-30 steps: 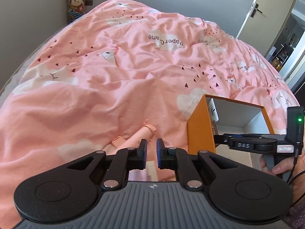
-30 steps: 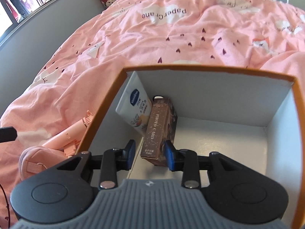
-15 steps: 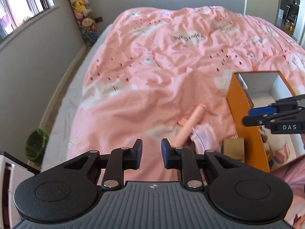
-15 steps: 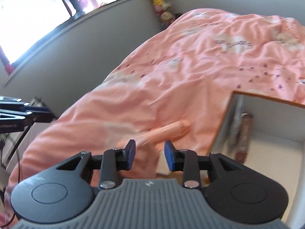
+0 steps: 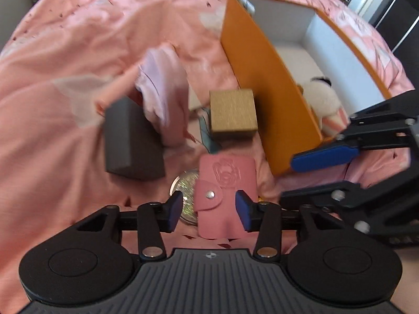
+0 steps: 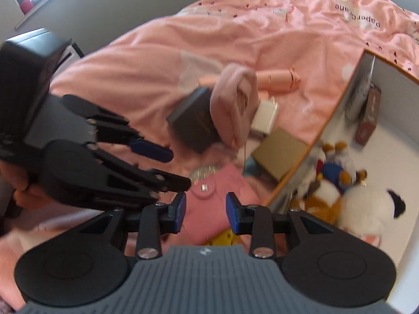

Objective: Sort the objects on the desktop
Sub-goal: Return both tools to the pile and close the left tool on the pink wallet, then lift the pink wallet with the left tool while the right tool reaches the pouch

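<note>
The sorting looks partly done. The orange box [image 5: 264, 78], filling the upper right of the left wrist view, already holds plush toys [image 6: 340, 191], a brown carton [image 6: 368, 120] and a pale tube standing against its far wall. Left on the pink bedspread [image 5: 65, 78], beside the box, lie a dark grey box [image 5: 131, 138], a gold-brown box [image 5: 232, 112], a pale pink pouch [image 6: 235, 104], a white charger [image 6: 265, 115], a long pink gadget [image 6: 275, 78], a glittery round compact [image 5: 186, 183], something small and yellow [image 6: 225, 236], and a pink snap wallet [image 5: 225, 196]. At the bottom centre of its own view, the left tongs [image 5: 208, 209] are opening astride the wallet, pads not yet pressing it. The right tongs [image 6: 205, 212] hover half-spread and empty over the same wallet. By my reading, the wallet goes next and most loose items remain.
</note>
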Tool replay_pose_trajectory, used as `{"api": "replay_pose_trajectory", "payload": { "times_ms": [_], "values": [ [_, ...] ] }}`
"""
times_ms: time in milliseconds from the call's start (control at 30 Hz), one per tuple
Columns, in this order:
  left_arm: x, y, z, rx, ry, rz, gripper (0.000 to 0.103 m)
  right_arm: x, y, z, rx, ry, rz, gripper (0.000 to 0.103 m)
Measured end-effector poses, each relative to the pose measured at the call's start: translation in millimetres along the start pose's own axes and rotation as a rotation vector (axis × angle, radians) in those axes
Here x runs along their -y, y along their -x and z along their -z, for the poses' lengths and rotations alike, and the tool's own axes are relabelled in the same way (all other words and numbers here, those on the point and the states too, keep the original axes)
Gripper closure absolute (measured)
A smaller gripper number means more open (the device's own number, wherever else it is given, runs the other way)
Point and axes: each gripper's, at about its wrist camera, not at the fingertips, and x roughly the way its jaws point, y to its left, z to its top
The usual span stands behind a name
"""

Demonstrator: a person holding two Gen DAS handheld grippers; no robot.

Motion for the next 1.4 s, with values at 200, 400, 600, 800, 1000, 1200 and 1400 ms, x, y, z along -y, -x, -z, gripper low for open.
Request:
{"api": "replay_pose_trajectory", "payload": {
  "times_ms": [200, 400, 600, 800, 1000, 1200, 1400],
  "values": [
    [-7, -32, 8, -0.082, 0.058, 0.049, 0.041, 19, -21, 19, -0.09, -0.121, 0.04, 0.066],
    [-20, -50, 11, -0.133, 0.149, 0.092, 0.033, 27, -44, 27, -0.139, -0.165, 0.034, 0.069],
    [-21, -63, 13, -0.171, 0.174, 0.148, 0.022, 37, -61, 29, -0.185, -0.205, 0.009, 0.072],
    [-21, -45, 20, -0.14, 0.196, 0.18, 0.058, 40, -68, 30, -0.193, -0.198, 0.018, 0.074],
    [-15, -17, 27, -0.05, 0.155, 0.254, 0.064, 46, -72, 34, -0.206, -0.22, 0.038, 0.082],
    [-9, -24, 18, -0.04, 0.202, 0.267, 0.066, 46, -70, 36, -0.199, -0.228, 0.036, 0.083],
    [-1, -28, 11, -0.03, 0.223, 0.233, 0.08, 46, -60, 36, -0.168, -0.22, 0.022, 0.083]
  ]
}}
